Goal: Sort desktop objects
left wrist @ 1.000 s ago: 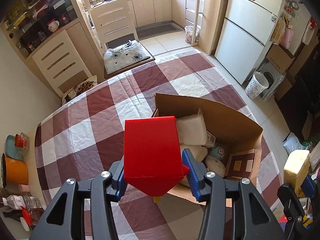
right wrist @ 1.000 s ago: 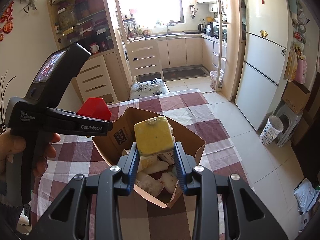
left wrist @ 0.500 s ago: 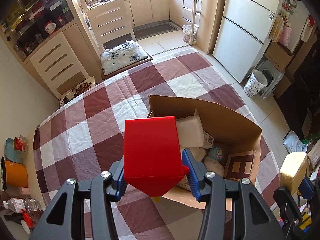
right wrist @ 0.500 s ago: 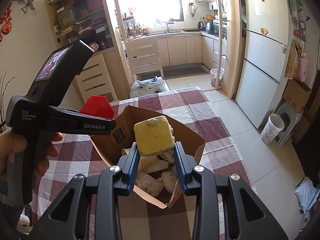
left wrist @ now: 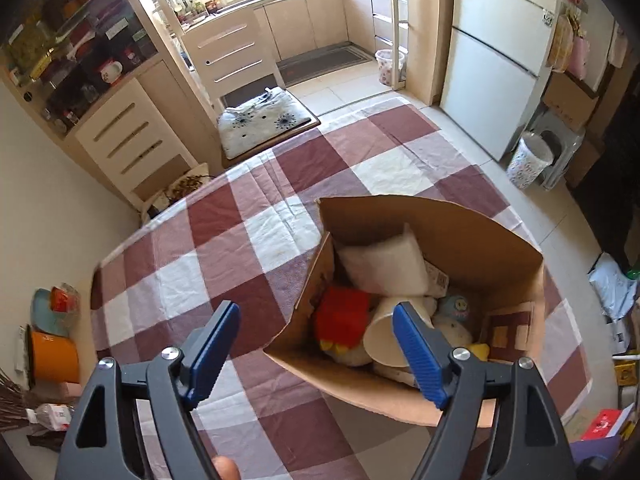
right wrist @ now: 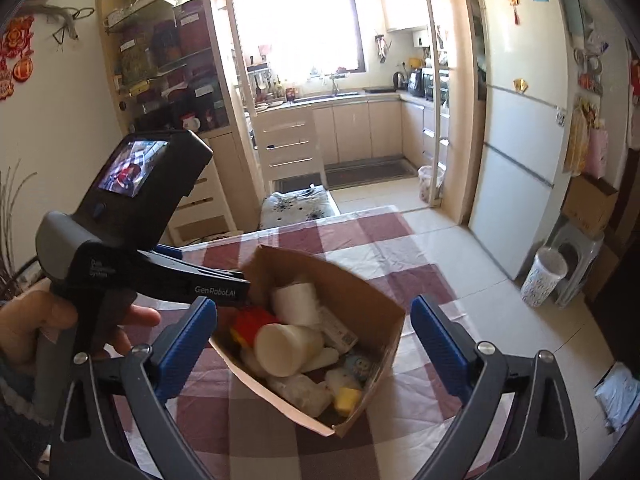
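Observation:
An open cardboard box point(left wrist: 440, 216) stands on the checked tablecloth point(left wrist: 224, 256), holding several items. My left gripper point(left wrist: 316, 344) hovers over the box's near left corner; its jaws are opening with nothing between them. The red block point(left wrist: 342, 314) lies inside the box beside a white pillow point(left wrist: 380, 264) and a cream cup point(left wrist: 388, 332). My right gripper point(right wrist: 314, 336) hangs above the box point(right wrist: 376, 304), jaws opening wide and empty. The yellow sponge point(right wrist: 346, 398) rests in the box's near corner. A hand point(right wrist: 24, 328) holds the left tool's handle point(right wrist: 100, 268).
A chair with a flowered cushion point(left wrist: 268, 124) stands at the table's far edge. A fridge point(left wrist: 492, 80) and a patterned waste bin point(left wrist: 528, 164) are on the right. An orange pot point(left wrist: 52, 356) sits low on the left, off the table.
Both grippers have opened. The red block left the left jaws and the yellow sponge left the right jaws; both now lie inside the cardboard box.

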A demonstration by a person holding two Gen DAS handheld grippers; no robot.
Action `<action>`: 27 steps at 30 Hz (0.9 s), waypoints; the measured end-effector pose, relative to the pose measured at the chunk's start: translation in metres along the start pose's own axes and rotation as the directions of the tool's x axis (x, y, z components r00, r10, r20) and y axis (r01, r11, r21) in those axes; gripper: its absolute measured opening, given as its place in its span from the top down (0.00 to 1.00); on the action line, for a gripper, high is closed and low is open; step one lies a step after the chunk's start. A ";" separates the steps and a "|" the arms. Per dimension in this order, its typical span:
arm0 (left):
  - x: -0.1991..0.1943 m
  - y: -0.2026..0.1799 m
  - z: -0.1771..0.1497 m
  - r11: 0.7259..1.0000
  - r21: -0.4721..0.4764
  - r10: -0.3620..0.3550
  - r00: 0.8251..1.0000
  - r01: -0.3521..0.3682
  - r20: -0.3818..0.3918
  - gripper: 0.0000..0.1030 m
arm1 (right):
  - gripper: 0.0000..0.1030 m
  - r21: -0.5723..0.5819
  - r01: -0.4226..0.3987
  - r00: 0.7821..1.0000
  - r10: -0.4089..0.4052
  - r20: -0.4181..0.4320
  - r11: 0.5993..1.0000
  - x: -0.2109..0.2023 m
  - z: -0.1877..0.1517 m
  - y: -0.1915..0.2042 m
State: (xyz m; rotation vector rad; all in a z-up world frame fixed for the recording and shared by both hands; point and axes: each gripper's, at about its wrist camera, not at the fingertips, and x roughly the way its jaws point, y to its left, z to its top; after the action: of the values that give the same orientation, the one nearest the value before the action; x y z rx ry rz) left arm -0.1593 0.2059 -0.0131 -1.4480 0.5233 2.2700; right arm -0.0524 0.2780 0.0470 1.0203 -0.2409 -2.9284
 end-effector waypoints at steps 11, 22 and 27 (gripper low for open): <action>-0.010 0.011 -0.012 0.996 -0.064 -0.064 0.998 0.064 0.003 0.21 | 0.04 0.001 -0.022 0.999 0.022 -0.024 1.000 -0.009 -0.006 0.002; -0.021 0.009 -0.031 0.995 -0.079 -0.064 0.998 0.063 -0.008 0.21 | 0.04 0.012 -0.036 0.996 0.036 -0.085 0.999 -0.005 -0.016 0.001; -0.021 0.007 -0.041 0.995 -0.084 -0.052 0.998 0.050 -0.019 0.21 | 0.04 0.020 -0.023 0.994 0.025 -0.102 1.000 -0.004 -0.021 -0.002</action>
State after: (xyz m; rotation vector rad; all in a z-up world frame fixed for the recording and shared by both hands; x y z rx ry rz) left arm -0.1230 0.1765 -0.0091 -1.5096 0.3975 2.2636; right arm -0.0357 0.2779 0.0330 1.1577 -0.2758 -2.8476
